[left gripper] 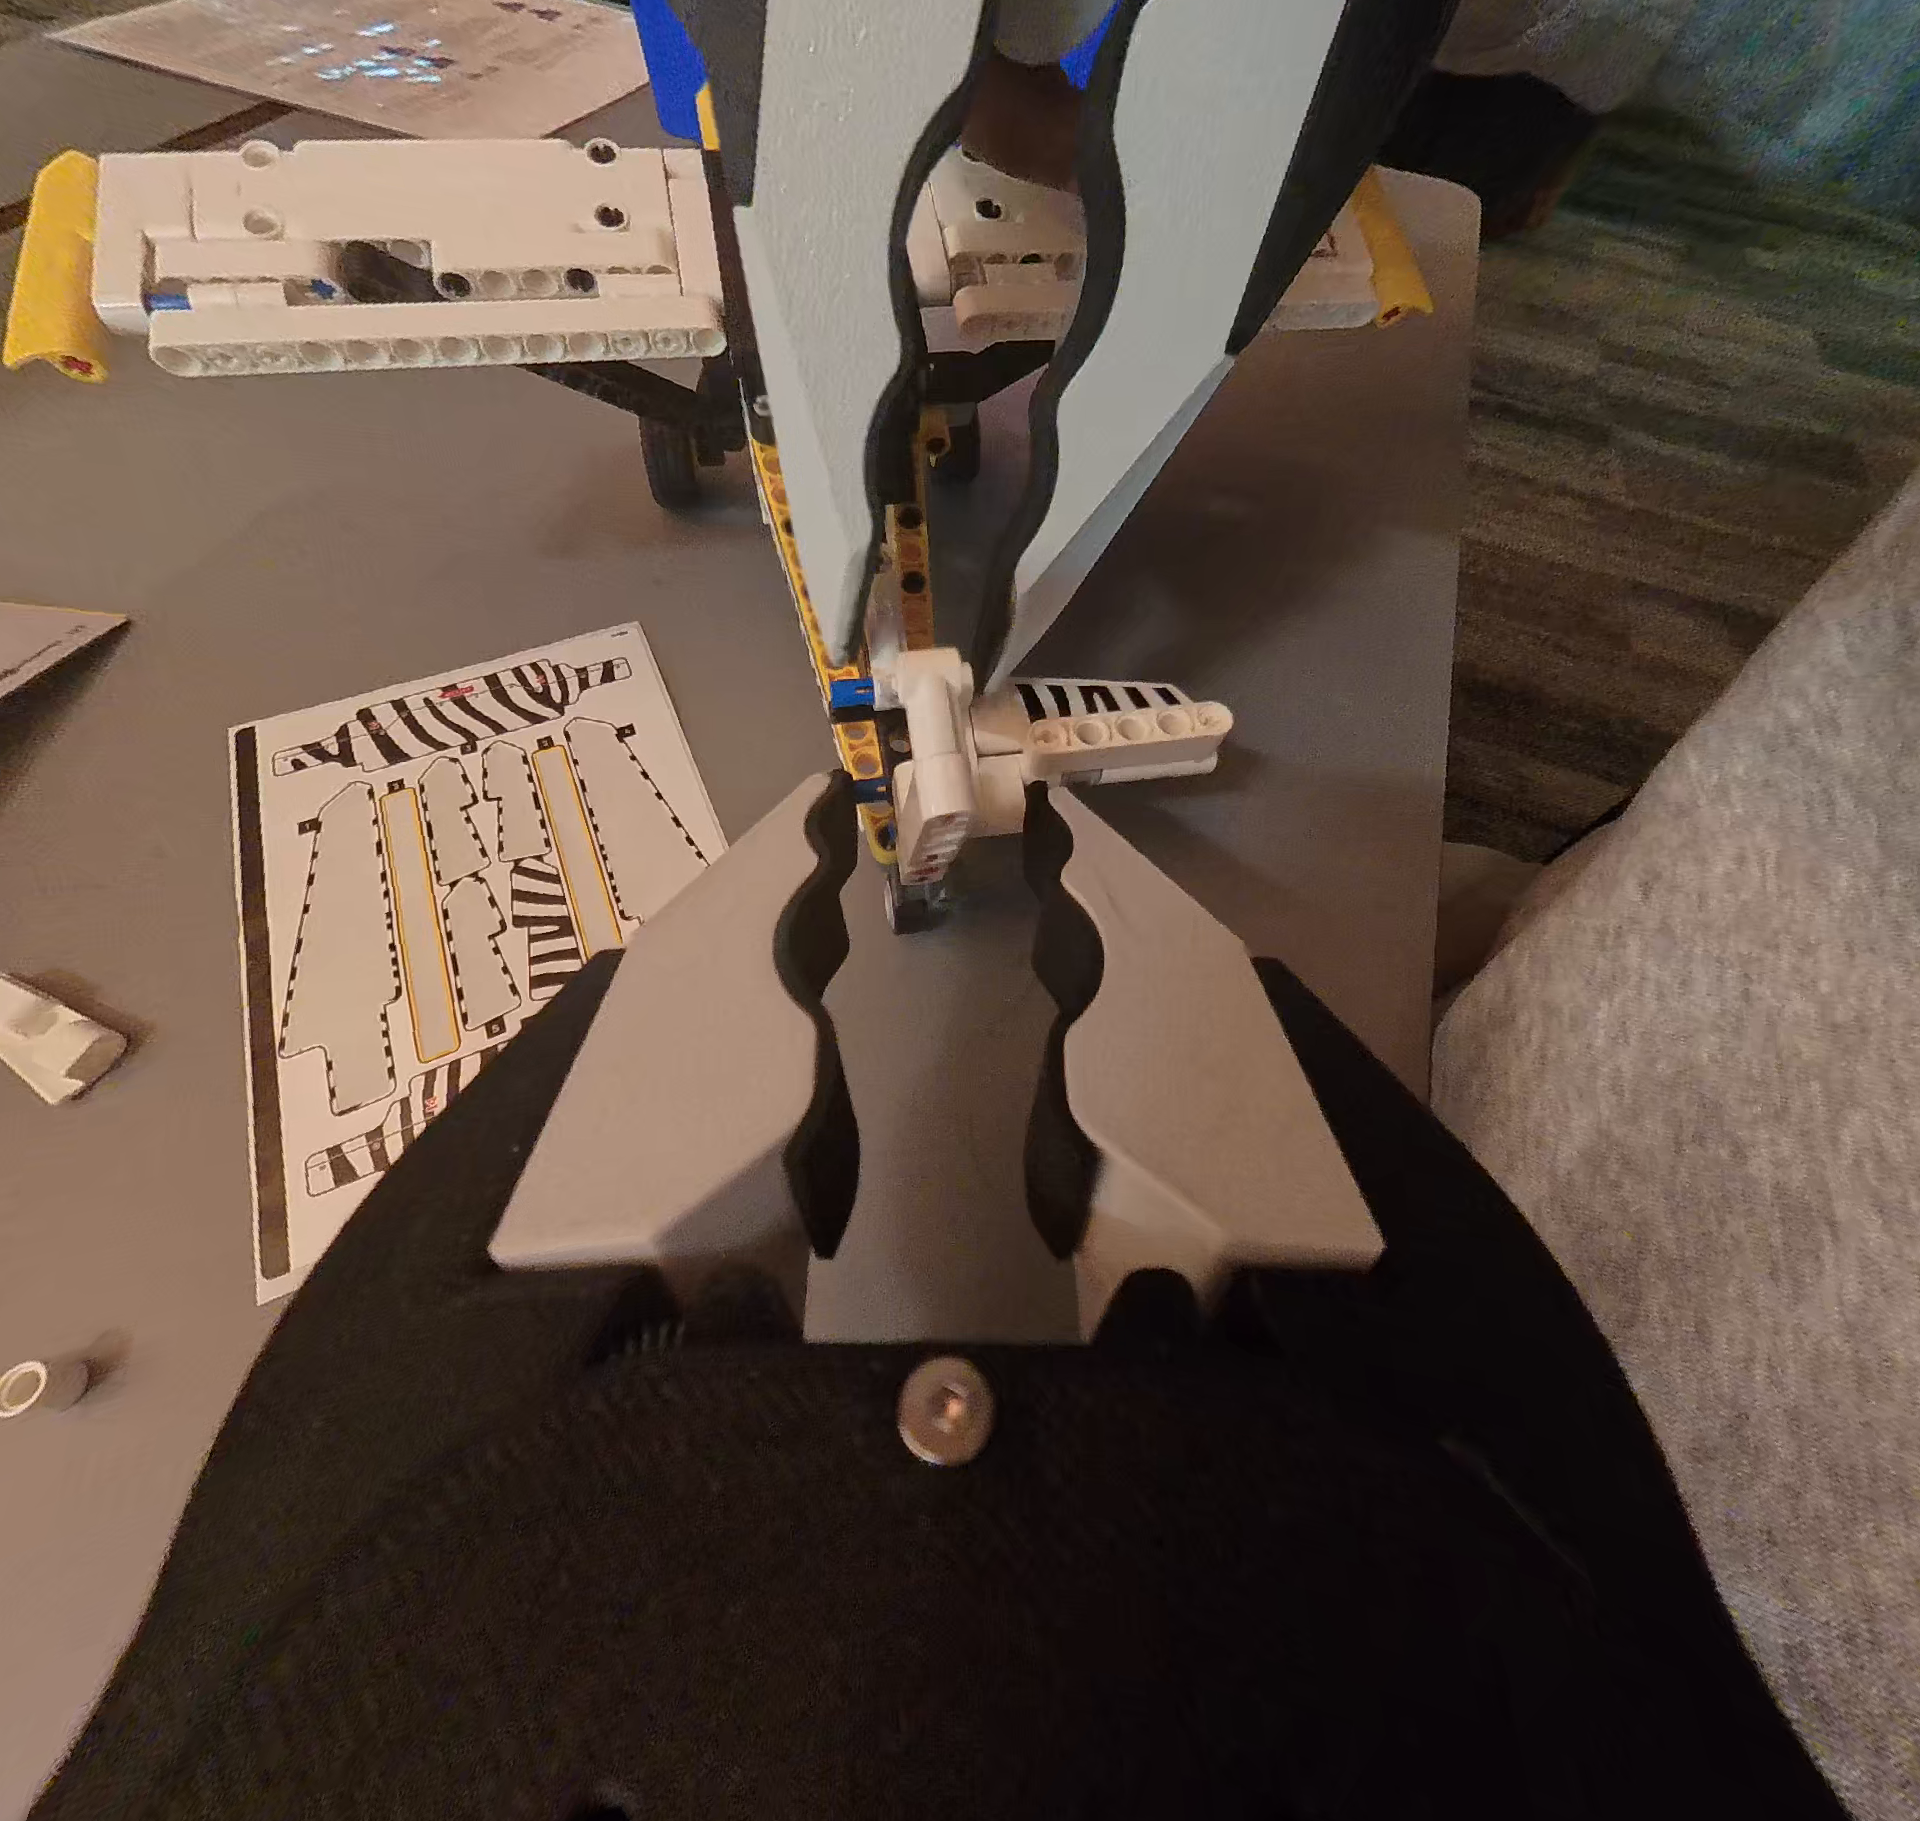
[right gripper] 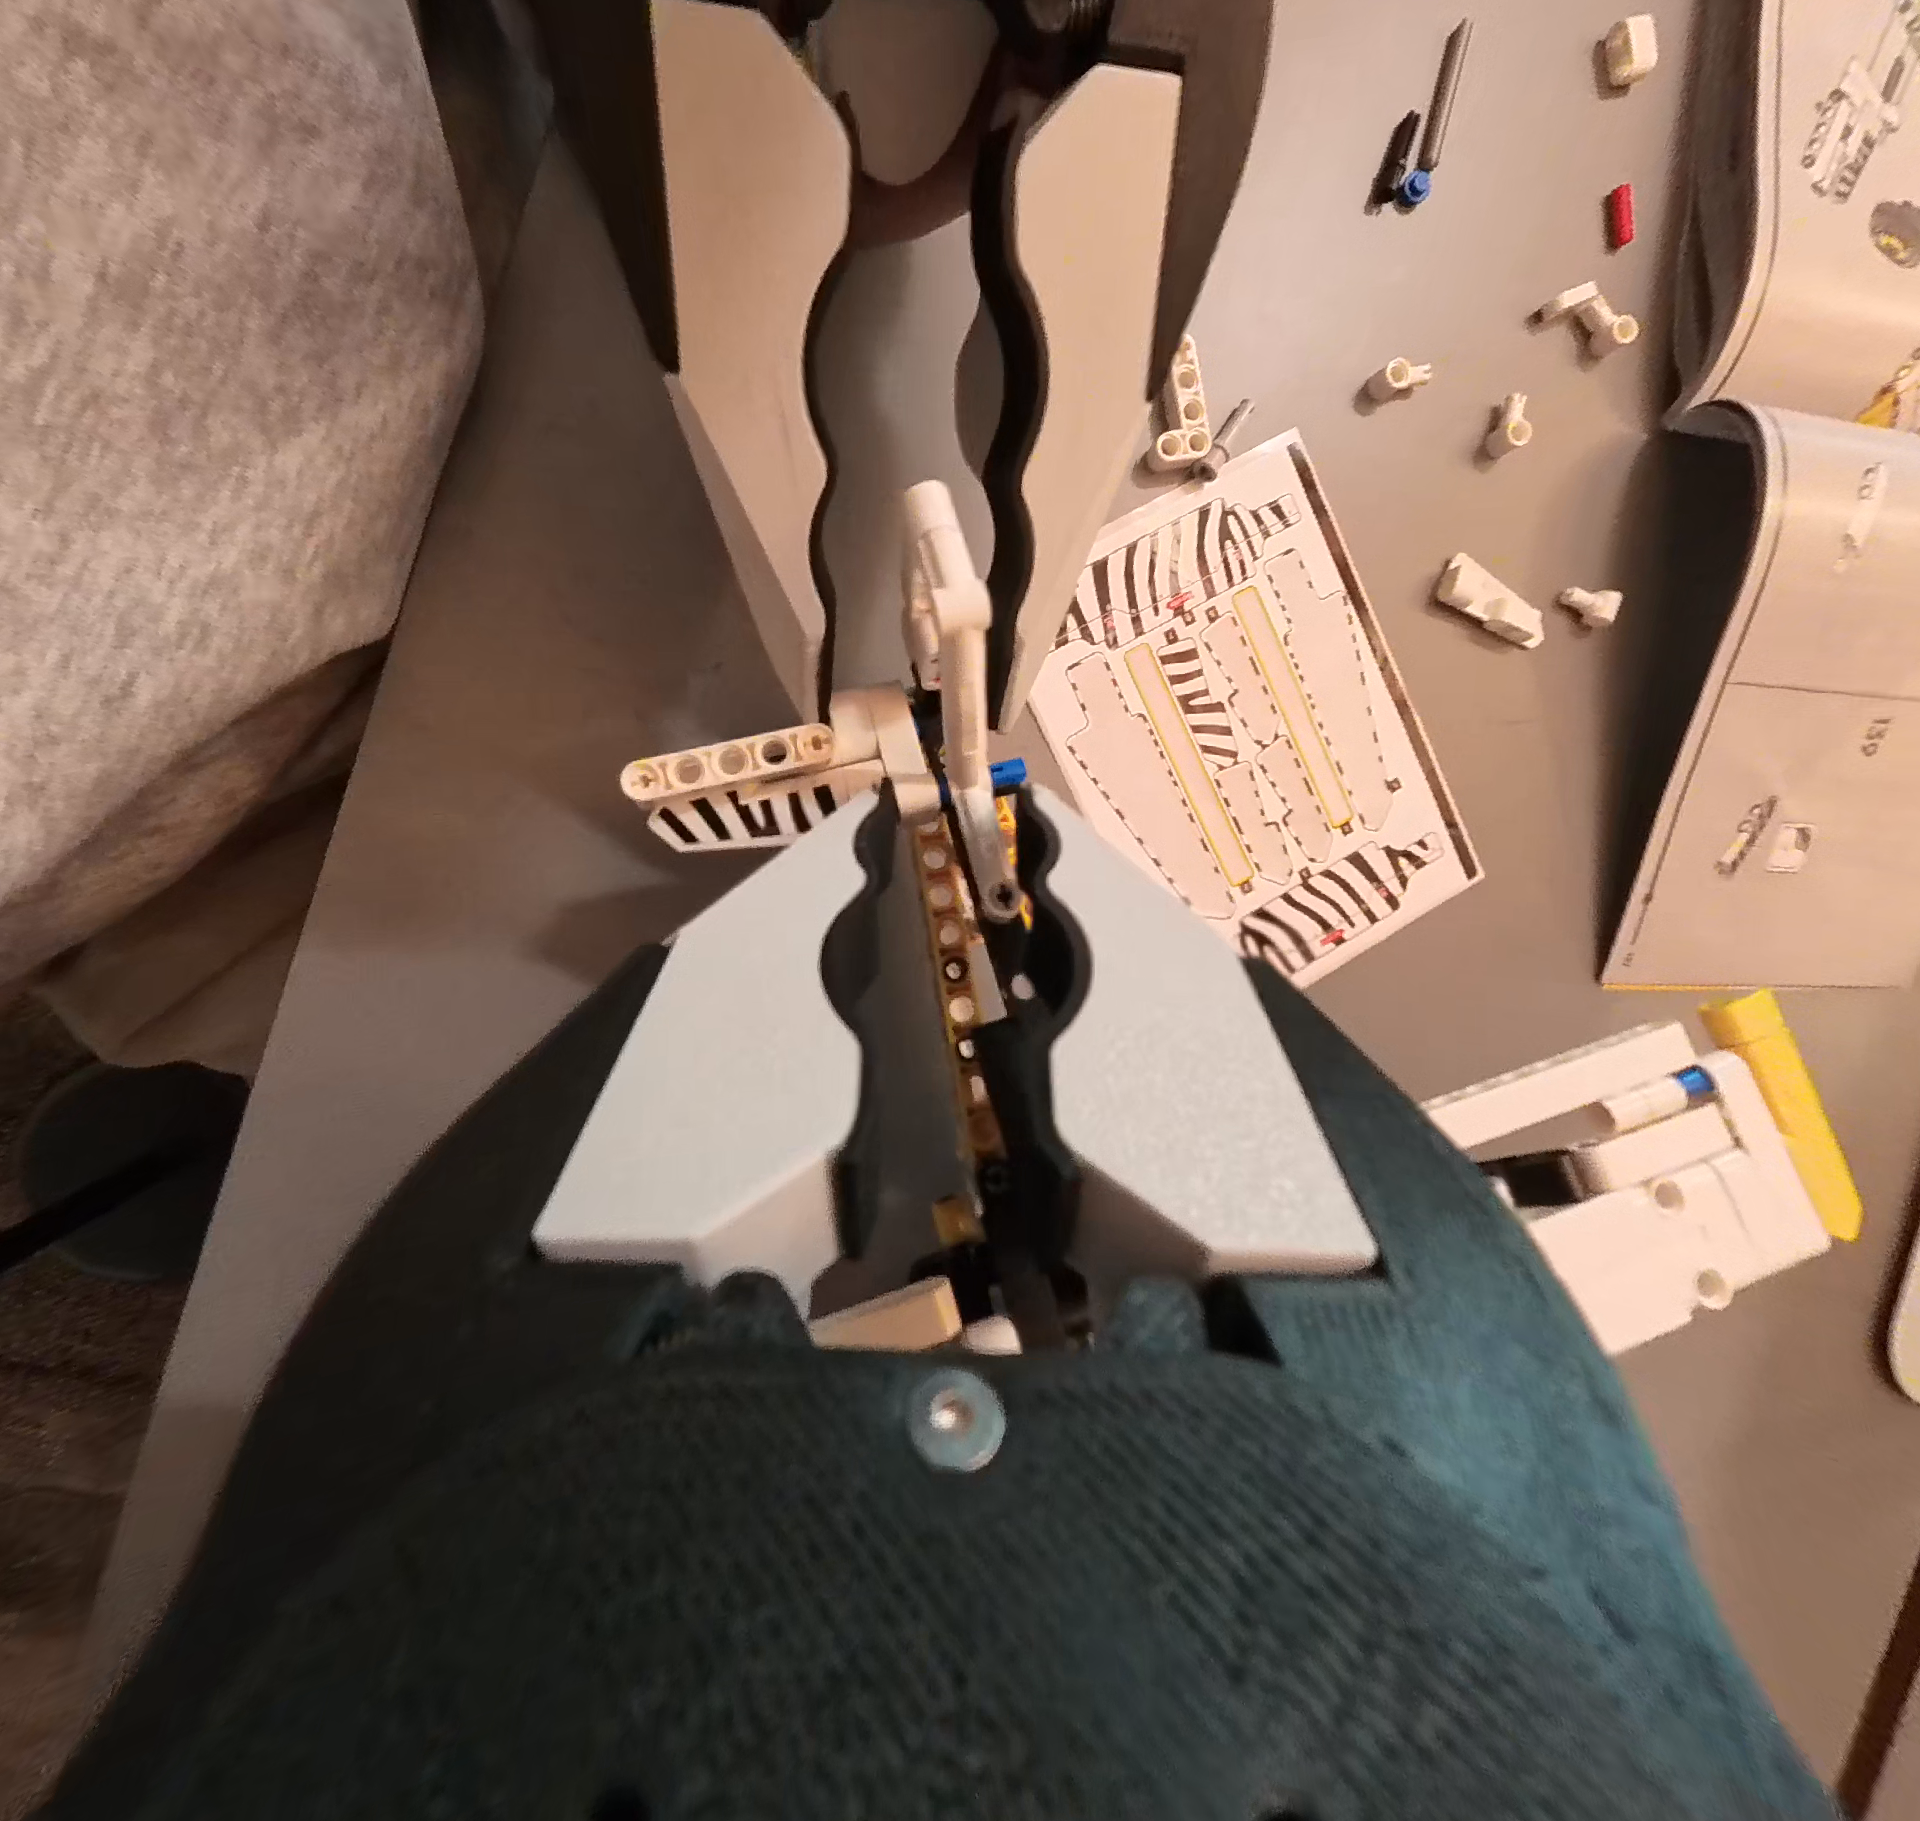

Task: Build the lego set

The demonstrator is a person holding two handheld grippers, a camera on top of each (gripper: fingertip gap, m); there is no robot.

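Left gripper (left gripper: 940, 815) jaws apart, straddling white connector cluster (left gripper: 940, 743) at tail end of yellow beam (left gripper: 912, 566), near table's (left gripper: 1340, 545) right edge. Beam's long axis runs straight ahead into right gripper (right gripper: 956, 821), clamped narrow on beam; left nearer.

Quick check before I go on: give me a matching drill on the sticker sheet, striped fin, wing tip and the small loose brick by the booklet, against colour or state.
Things:
1. sticker sheet
2. striped fin
3. wing tip
4. small loose brick

Colour or state:
A. mounted, sticking out sideways
B. yellow
C. red
D. lying flat, printed side up

Pairs: 1-D, 2-A, 3-B, 4-C
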